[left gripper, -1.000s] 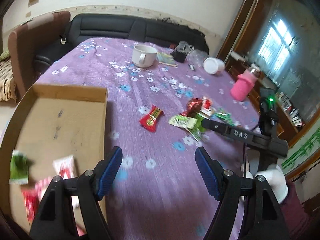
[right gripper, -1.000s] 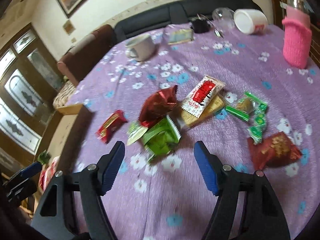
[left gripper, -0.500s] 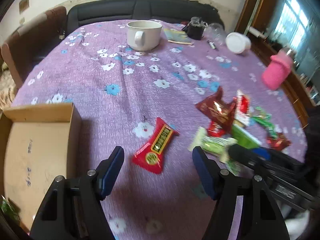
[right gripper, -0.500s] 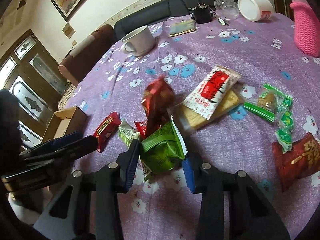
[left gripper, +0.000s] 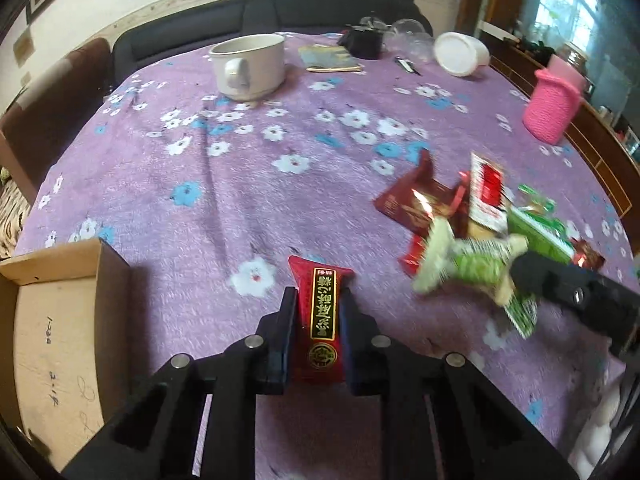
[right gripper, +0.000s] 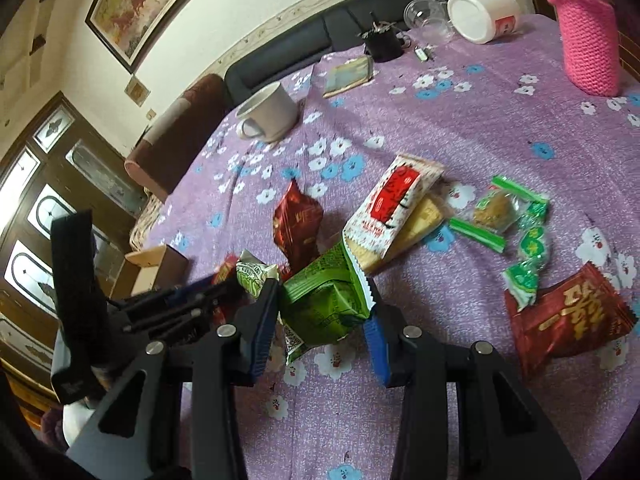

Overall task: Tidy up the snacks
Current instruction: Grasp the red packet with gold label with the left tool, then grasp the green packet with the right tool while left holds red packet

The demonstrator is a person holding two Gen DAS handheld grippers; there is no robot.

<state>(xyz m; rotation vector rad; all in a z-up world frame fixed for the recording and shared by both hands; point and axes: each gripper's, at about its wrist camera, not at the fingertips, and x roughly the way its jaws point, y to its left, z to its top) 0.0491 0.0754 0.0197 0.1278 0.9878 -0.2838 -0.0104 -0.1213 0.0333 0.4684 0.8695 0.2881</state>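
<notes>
My left gripper (left gripper: pixel 317 300) is shut on a red snack bar with gold print (left gripper: pixel 322 312), low over the purple floral tablecloth (left gripper: pixel 240 184). My right gripper (right gripper: pixel 322 300) is closed on a green snack packet (right gripper: pixel 324 304); it also shows in the left wrist view (left gripper: pixel 472 264). More snacks lie in a heap on the cloth: a dark red foil packet (right gripper: pixel 298 222), a white-and-red packet (right gripper: pixel 390 210), green-wrapped sweets (right gripper: pixel 520 240) and a red bag (right gripper: pixel 568 320). An open cardboard box (left gripper: pixel 52 344) sits at the left table edge.
A white mug (left gripper: pixel 248 66), a booklet (left gripper: pixel 330 58), a black object (left gripper: pixel 362 42), a tipped white tub (left gripper: pixel 460 52) and a pink knitted bottle cover (left gripper: pixel 554 104) stand at the far side. A black sofa (left gripper: pixel 280 12) lies beyond the table.
My left gripper moved forward and closed on the red snack bar. My right gripper closed further on the green packet.
</notes>
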